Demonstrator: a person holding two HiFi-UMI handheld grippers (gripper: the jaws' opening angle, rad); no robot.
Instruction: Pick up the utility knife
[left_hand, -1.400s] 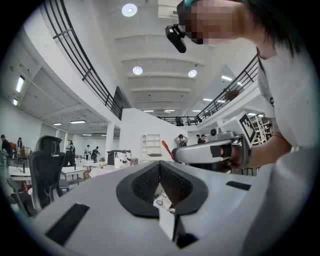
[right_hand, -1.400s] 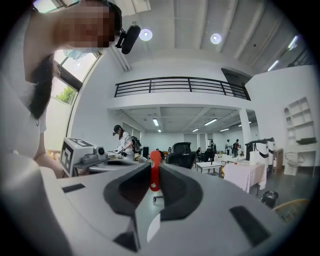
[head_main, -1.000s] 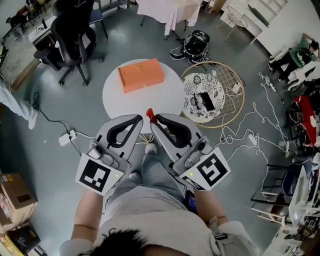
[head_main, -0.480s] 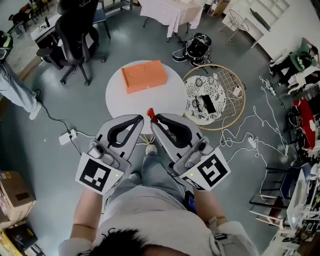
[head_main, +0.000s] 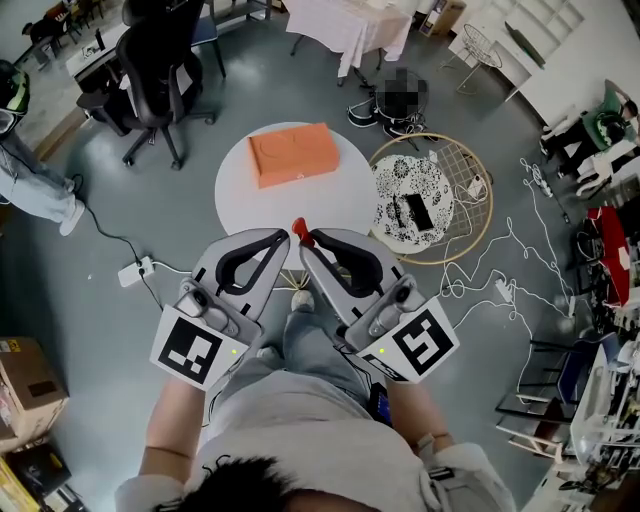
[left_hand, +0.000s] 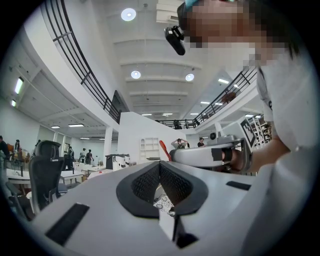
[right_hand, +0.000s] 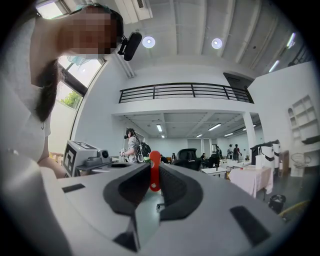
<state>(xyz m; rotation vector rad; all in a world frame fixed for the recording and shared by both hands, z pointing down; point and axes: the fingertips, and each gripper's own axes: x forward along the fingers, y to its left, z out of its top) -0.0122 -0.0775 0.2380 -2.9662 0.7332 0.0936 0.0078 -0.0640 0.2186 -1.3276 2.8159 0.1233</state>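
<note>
In the head view both grippers are held close to the person's body, tips almost touching over the near rim of the round white table (head_main: 240, 205). My right gripper (head_main: 306, 239) is shut on the red utility knife (head_main: 298, 228), which sticks up past its tips. In the right gripper view the knife (right_hand: 154, 169) stands upright, pinched between the jaws of the right gripper (right_hand: 153, 176). My left gripper (head_main: 283, 238) is shut with nothing in it; the left gripper view shows its jaws closed at the tips (left_hand: 160, 165) and the knife (left_hand: 164, 149) beside them.
An orange box (head_main: 293, 153) lies on the white table. A round wire table (head_main: 468, 215) with a speckled cloth and a black device stands to the right. There is a black office chair (head_main: 155, 60) at the back left, a power strip (head_main: 133, 273) and cables on the floor.
Both grippers keep the same pose with the knife still held. The head camera has drifted a little, and a person's legs have come in at the left edge.
</note>
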